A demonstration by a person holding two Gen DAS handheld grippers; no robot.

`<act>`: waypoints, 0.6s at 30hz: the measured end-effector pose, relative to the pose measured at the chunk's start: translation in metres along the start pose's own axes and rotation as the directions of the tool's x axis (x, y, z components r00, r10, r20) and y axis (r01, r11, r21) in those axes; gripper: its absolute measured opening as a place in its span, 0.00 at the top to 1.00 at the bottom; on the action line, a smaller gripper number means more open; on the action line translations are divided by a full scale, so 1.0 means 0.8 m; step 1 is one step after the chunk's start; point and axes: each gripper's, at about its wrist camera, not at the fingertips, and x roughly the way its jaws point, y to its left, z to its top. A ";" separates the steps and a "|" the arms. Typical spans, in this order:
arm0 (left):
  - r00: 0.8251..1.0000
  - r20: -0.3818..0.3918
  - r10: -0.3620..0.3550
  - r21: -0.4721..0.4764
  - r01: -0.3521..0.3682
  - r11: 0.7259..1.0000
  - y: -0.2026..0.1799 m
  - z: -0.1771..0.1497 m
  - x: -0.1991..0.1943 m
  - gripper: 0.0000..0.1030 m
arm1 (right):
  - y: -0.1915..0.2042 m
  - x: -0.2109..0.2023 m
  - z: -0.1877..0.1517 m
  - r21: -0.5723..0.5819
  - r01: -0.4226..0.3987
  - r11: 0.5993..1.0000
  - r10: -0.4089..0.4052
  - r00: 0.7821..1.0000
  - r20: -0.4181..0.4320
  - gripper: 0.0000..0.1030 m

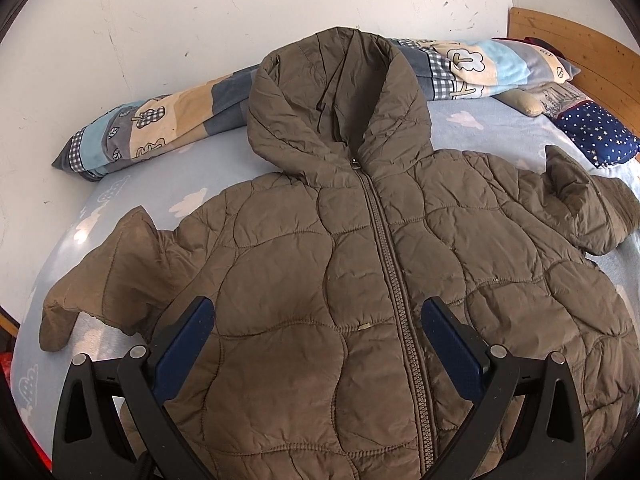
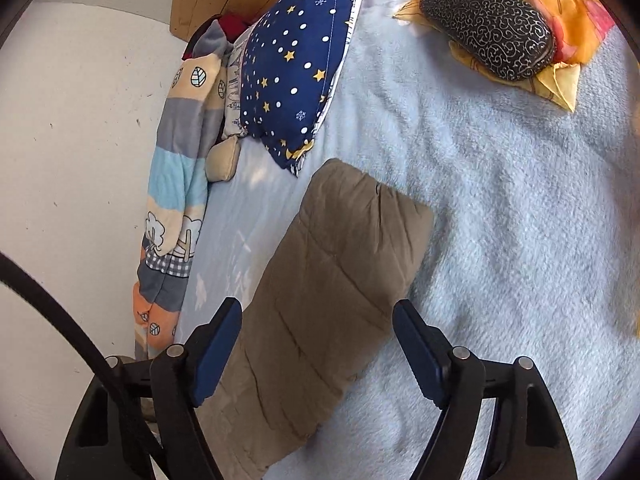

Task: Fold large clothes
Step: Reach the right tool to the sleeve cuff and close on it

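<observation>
Olive-brown quilted hooded jacket (image 1: 360,260) lies flat, zipped, on the pale-blue fleece bed cover (image 2: 500,220), hood toward 12 o'clock; left gripper (image 1: 318,312) and right gripper (image 2: 318,314) both spread apart, holding nothing, the right above a sleeve (image 2: 320,304)

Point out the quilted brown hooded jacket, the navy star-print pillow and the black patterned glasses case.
Quilted brown hooded jacket (image 1: 280,280): left wrist view, chest panel.
Navy star-print pillow (image 2: 296,68): right wrist view, centre of its face.
Black patterned glasses case (image 2: 488,26): right wrist view, top of lid.
</observation>
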 end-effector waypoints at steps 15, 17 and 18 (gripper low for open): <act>0.999 -0.033 -0.031 -0.016 0.031 0.999 0.001 0.004 0.013 0.00 | -0.032 0.049 0.030 -0.022 0.128 0.991 -0.128 0.992 0.019 0.72; 0.999 -0.032 -0.038 -0.028 0.037 0.999 0.003 0.006 0.011 0.00 | -0.019 0.041 0.030 -0.045 0.136 0.990 -0.134 0.990 0.043 0.79; 0.999 -0.028 -0.042 -0.031 0.041 0.999 0.003 0.007 0.010 0.00 | -0.009 0.034 0.030 -0.063 0.144 0.988 -0.140 0.988 0.061 0.80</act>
